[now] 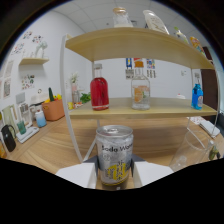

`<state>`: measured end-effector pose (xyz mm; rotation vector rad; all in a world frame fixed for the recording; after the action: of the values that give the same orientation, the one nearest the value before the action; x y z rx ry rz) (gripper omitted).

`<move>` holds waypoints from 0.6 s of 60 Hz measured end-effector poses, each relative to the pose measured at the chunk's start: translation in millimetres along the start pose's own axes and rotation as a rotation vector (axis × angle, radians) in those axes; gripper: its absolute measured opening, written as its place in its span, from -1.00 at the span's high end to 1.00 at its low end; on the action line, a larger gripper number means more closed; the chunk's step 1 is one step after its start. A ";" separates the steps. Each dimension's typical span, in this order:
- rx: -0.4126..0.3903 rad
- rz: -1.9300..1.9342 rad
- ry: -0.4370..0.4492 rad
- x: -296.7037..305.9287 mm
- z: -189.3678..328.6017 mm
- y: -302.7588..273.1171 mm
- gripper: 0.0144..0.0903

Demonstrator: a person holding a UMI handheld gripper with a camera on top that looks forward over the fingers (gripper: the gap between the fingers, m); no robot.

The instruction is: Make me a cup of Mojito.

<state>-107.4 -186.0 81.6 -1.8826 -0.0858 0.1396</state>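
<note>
A silver soda water can (114, 152) with a yellow label stands upright between my two fingers, close to the camera. My gripper (114, 174) is shut on it, the dark pads (92, 165) pressing its left and right sides. The can's base sits low over the wooden tabletop (50, 147); whether it touches the wood is hidden. Beyond it, on the lower shelf (165, 107), stand a bottle of red liquid (99, 91), a clear bottle with an orange label (140, 92) and a small blue bottle (197, 96).
A two-level wooden shelf on white legs (75, 135) stands just beyond the can. Clear glassware (192, 145) sits to the right on the table. An orange pot with a cactus (53, 108) and small items stand at the left. Jars (121, 17) are on the top shelf.
</note>
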 end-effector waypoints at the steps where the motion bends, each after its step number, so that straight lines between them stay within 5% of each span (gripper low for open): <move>1: 0.001 -0.004 0.000 -0.5 -0.4 0.0 0.03; 21: 0.030 -0.065 0.007 -3.6 -14.2 9.7 -0.05; 27: -0.033 -0.063 0.011 -1.3 -16.5 19.4 -0.41; 31: -0.055 -0.065 0.016 -0.1 -23.4 17.4 -0.87; 36: -0.076 -0.053 0.019 -1.6 -39.1 6.0 -0.87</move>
<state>-103.6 -224.9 88.0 -1.9557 -0.1301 0.0832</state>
